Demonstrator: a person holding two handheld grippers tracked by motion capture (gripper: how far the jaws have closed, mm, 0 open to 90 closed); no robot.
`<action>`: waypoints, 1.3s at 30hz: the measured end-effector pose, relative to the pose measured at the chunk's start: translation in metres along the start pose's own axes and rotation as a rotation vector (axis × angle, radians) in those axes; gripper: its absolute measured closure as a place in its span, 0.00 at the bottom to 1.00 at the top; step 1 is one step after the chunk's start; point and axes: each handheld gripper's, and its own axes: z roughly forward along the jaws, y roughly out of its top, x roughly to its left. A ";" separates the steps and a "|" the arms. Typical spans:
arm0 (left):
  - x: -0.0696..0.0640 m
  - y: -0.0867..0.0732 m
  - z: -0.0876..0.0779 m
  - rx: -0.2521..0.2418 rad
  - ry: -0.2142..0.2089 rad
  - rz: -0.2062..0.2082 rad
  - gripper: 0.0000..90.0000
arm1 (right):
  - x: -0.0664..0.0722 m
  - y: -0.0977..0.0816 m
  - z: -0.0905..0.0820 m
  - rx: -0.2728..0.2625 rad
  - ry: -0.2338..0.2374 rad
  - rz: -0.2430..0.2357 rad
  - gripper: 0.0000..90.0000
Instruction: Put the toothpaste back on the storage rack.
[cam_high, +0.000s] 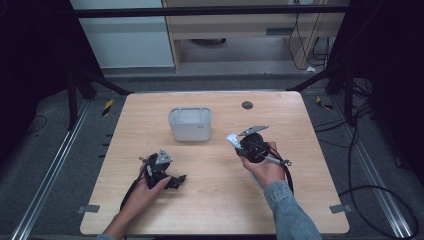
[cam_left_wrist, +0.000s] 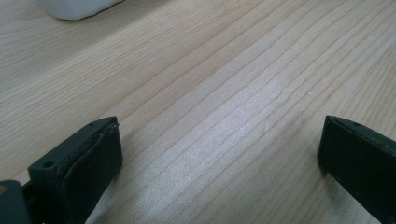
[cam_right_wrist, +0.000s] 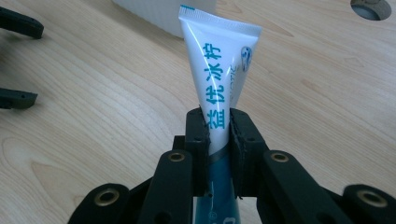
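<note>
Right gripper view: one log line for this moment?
right gripper: shut on white plastic tube with blue print, above table | left gripper: open, low over wooden table | grey rectangular bin: mid-table

White tube (cam_right_wrist: 219, 88) with blue-green printed characters and a teal lower part, flat crimped end pointing up and away. Clamped near mid-length between the right tool (cam_right_wrist: 219, 135) jaws, lifted above the desk (cam_right_wrist: 93, 107), near a white rectangular container (cam_high: 190, 123).
</note>
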 end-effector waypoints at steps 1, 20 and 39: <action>0.000 0.000 0.000 0.000 0.000 0.000 0.00 | 0.000 0.001 0.000 0.000 0.000 0.002 0.88; 0.000 0.000 0.000 0.000 0.000 -0.001 0.00 | 0.011 0.044 0.000 -0.122 0.023 0.019 0.88; 0.000 0.000 0.000 -0.002 0.001 0.000 0.00 | 0.025 0.085 -0.003 -0.235 0.038 -0.008 0.88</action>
